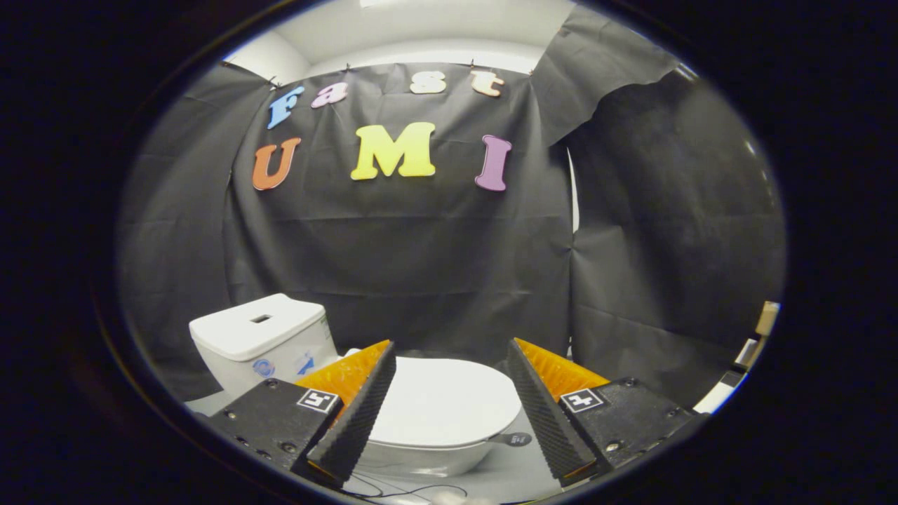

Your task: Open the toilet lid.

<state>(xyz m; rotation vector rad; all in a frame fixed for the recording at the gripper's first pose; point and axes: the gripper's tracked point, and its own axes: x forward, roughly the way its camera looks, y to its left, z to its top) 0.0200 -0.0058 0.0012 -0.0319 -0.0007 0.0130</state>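
Observation:
A white toilet stands against the black cloth wall, its lid lying flat and closed over the bowl. The white tank rises behind it to the left. A small dark tab sticks out at the lid's right front edge. My gripper is open, held above and short of the lid, with the lid showing in the wide gap between the two fingers. Nothing is between them and neither one touches the toilet.
Black cloth walls close in behind and to the right. A thin cable lies on the pale floor in front of the bowl. Some light-coloured boxes sit at the far right edge.

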